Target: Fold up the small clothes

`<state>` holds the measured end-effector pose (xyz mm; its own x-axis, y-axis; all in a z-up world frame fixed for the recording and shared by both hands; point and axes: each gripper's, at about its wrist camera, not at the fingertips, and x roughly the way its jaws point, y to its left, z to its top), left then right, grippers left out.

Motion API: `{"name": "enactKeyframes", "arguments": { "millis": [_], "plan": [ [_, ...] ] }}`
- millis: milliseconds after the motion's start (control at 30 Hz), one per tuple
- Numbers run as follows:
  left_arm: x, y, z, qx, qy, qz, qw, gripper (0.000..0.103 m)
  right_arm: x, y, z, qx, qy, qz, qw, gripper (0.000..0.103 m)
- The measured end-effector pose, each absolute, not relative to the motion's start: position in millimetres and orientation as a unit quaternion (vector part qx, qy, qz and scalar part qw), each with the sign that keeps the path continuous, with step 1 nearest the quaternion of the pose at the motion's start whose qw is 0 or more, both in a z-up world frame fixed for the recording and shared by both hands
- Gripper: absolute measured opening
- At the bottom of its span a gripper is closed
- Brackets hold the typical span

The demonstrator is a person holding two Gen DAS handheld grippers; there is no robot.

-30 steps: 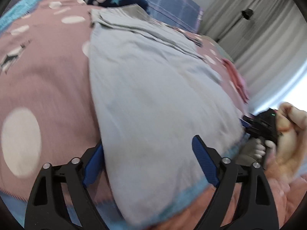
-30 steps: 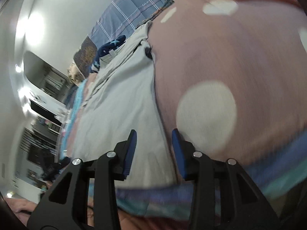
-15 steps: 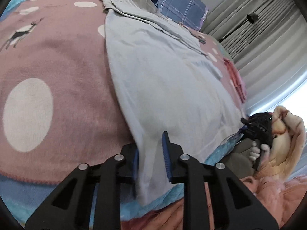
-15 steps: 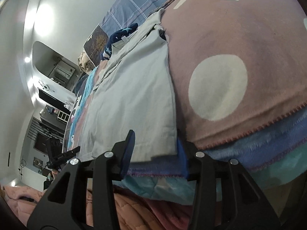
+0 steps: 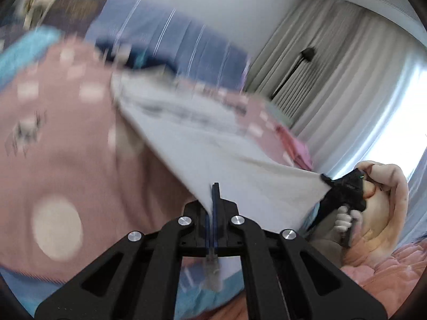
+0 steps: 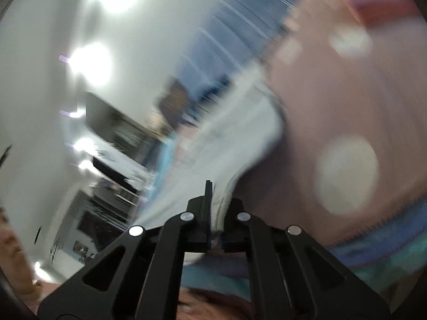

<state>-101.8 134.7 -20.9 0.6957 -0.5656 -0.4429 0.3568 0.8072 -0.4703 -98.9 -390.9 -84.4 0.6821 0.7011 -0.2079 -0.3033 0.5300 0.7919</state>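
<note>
A pale grey garment (image 5: 213,144) lies on the pink spotted blanket (image 5: 66,160), its near hem lifted off the bed. My left gripper (image 5: 214,186) is shut on the hem's left corner. My right gripper (image 6: 210,186) is shut on the other corner of the garment (image 6: 234,149); it also shows in the left wrist view (image 5: 327,180), held by a hand, with the hem stretched taut between the two. Both views are blurred by motion.
A blue checked pillow (image 5: 173,45) lies at the head of the bed. Pink folded clothes (image 5: 296,146) sit at the bed's right side. Grey curtains (image 5: 333,74) and a bright window are on the right. An orange quilt (image 5: 387,266) is at the lower right.
Both grippers have closed on the garment's near hem corners and lifted it off the bed. Both cameras have tilted upward.
</note>
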Motion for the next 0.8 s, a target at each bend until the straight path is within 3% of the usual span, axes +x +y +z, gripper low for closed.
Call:
{"name": "enactKeyframes", "arguments": {
  "millis": [200, 433, 667, 800],
  "plan": [
    [-139.8, 132.5, 20.7, -0.156, 0.232, -0.274, 0.92, 0.001, -152.6, -388.0, -16.0, 0.319, 0.171, 0.331, 0.871, 0.003],
    [-149.2, 136.2, 15.9, -0.188, 0.228, -0.269, 0.917, 0.001, -172.1, -403.2, -33.1, 0.357, 0.186, 0.283, 0.871, 0.004],
    [-165.9, 125.2, 50.0, -0.161, 0.17, -0.262, 0.936, 0.001, -211.3, -393.0, 14.8, 0.287, 0.091, 0.282, 0.911, 0.003],
    [-133.8, 130.3, 35.9, -0.187, 0.202, -0.239, 0.931, 0.001, -181.0, -390.6, 9.0, 0.283, 0.127, 0.248, 0.918, 0.004]
  ]
}}
